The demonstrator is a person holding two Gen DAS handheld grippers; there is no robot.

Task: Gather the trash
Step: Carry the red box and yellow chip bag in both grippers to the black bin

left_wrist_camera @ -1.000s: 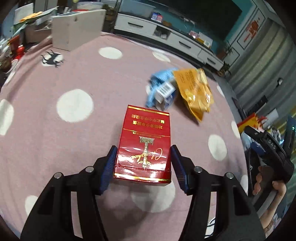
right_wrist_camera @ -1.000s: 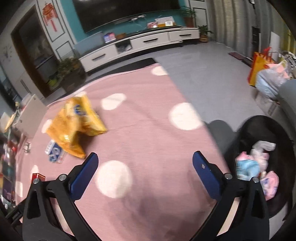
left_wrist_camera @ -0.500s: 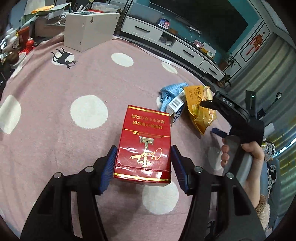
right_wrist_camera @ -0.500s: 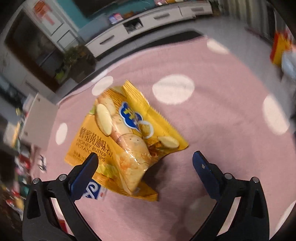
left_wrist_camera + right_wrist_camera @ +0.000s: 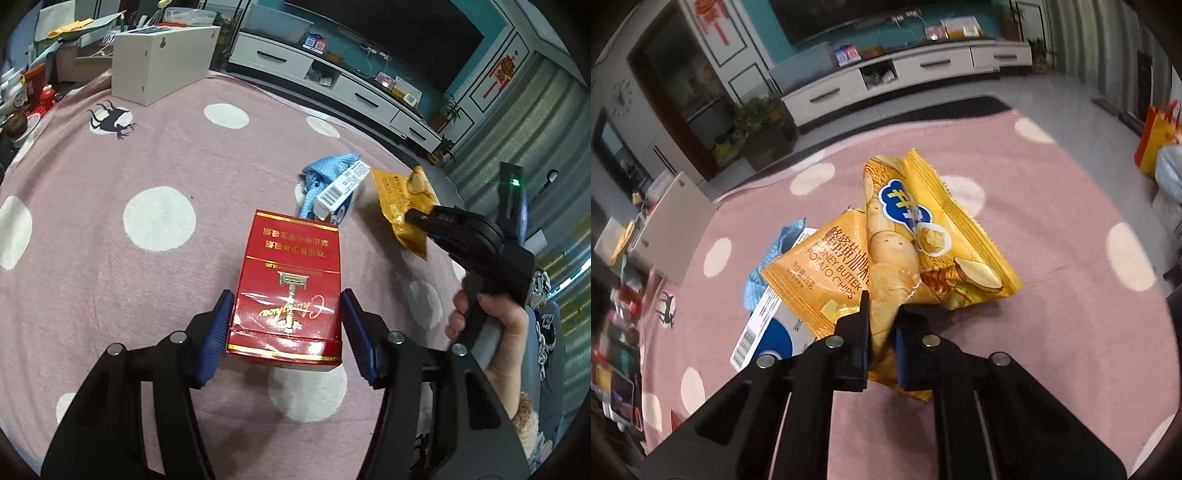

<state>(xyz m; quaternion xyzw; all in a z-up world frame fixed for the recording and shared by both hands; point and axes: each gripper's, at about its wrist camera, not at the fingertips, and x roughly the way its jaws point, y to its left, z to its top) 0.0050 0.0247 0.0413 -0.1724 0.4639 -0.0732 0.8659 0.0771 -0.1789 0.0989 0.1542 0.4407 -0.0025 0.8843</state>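
pink dotted rug (image 5: 110, 229) | white box (image 5: 162, 62) on rug | white TV cabinet (image 5: 886, 79) behind

Right gripper (image 5: 881, 332) was gaping over bare pink rug (image 5: 1052, 332) a second ago; jaws are now pinched shut on a fold of the yellow chip bag (image 5: 923, 251), which is crumpled and pulled up between the pads. Bag was previously lying flat off at 10 o'clock in the right wrist view; it is now dead centre. White-and-blue carton (image 5: 768, 332) has been brought in at 8 o'clock. Black bin with trash has been lost from that view. In the left wrist view, right gripper (image 5: 415, 218) and its hand (image 5: 495, 325) have been moved in from the 4 o'clock edge to 3 o'clock, tip on the bag (image 5: 400, 206).
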